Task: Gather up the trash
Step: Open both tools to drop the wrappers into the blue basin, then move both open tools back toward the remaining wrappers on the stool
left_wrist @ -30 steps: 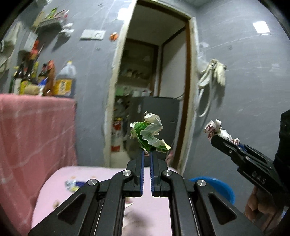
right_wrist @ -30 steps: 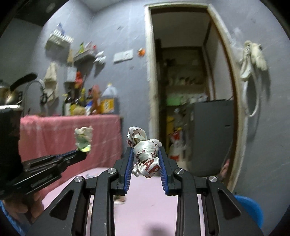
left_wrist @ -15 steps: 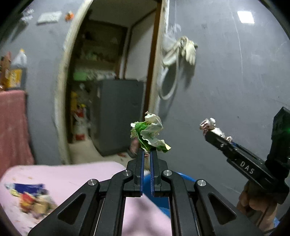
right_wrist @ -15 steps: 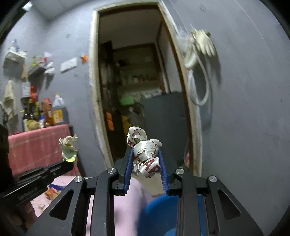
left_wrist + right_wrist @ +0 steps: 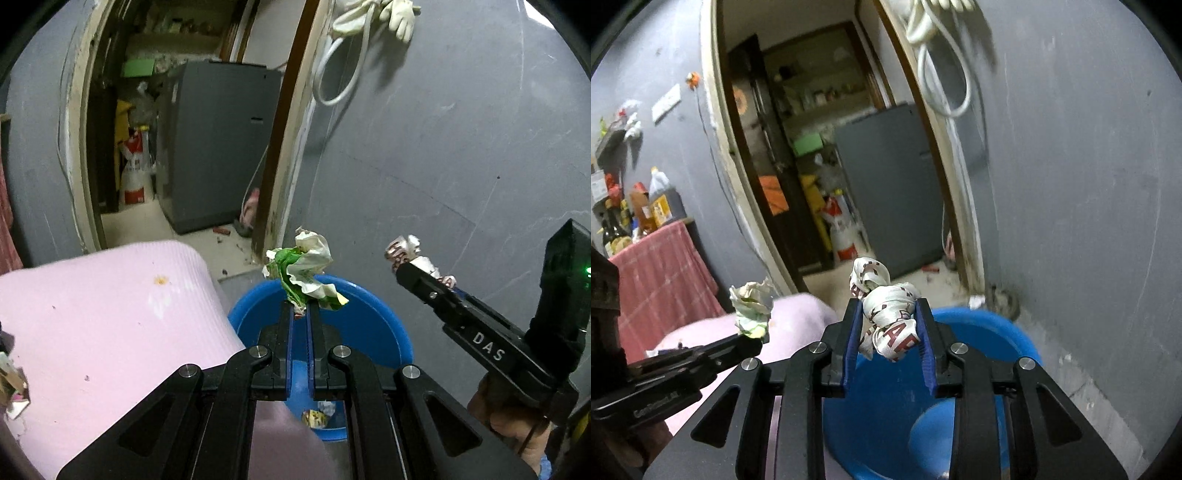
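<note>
Left wrist view: left gripper (image 5: 300, 312) is clamped on a crumpled green-and-white paper wad (image 5: 304, 273), just above the rim of the round blue plastic basin (image 5: 373, 325), beside the pink mat (image 5: 110, 314). Better to bring it over the basin's middle before releasing.

Right wrist view: right gripper (image 5: 889, 334) grips a twisted white wrapper with red letters (image 5: 886, 314) over the same basin (image 5: 997, 332). Release low, so nothing bounces out.

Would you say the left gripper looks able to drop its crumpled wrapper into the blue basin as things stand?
Probably yes. The left gripper holds the green-and-white wrapper in front of the blue basin, whose open mouth appears unobstructed; the right gripper sits off to one side.
</note>
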Motion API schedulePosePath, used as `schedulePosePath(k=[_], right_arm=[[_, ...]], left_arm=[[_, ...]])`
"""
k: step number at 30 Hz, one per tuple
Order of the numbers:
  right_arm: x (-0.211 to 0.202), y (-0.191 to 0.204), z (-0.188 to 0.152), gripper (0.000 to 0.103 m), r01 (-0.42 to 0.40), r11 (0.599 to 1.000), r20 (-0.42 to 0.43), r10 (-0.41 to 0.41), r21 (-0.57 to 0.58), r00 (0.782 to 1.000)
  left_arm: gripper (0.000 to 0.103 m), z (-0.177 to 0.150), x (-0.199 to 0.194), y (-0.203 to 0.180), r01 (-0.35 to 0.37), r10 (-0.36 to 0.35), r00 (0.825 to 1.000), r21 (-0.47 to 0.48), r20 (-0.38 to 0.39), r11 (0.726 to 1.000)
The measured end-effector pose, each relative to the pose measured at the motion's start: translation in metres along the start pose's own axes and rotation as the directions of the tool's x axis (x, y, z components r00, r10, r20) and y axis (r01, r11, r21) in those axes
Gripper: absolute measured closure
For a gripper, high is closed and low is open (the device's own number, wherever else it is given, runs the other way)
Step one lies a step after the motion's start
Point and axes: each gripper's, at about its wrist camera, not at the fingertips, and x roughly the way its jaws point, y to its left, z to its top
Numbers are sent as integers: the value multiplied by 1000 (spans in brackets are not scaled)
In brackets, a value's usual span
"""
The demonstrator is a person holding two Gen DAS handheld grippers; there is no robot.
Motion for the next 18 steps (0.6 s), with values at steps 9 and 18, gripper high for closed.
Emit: schedulePosePath(k=[9, 18], right_arm=[[9, -10, -5, 65, 7, 999, -50, -6, 37, 999], [-1, -7, 1, 57, 13, 999, -5, -13, 34, 1000]], left_arm=[[93, -12, 16, 16, -3, -1, 997, -53, -78, 999], [75, -11, -2, 25, -18, 16, 1000, -90, -27, 996]])
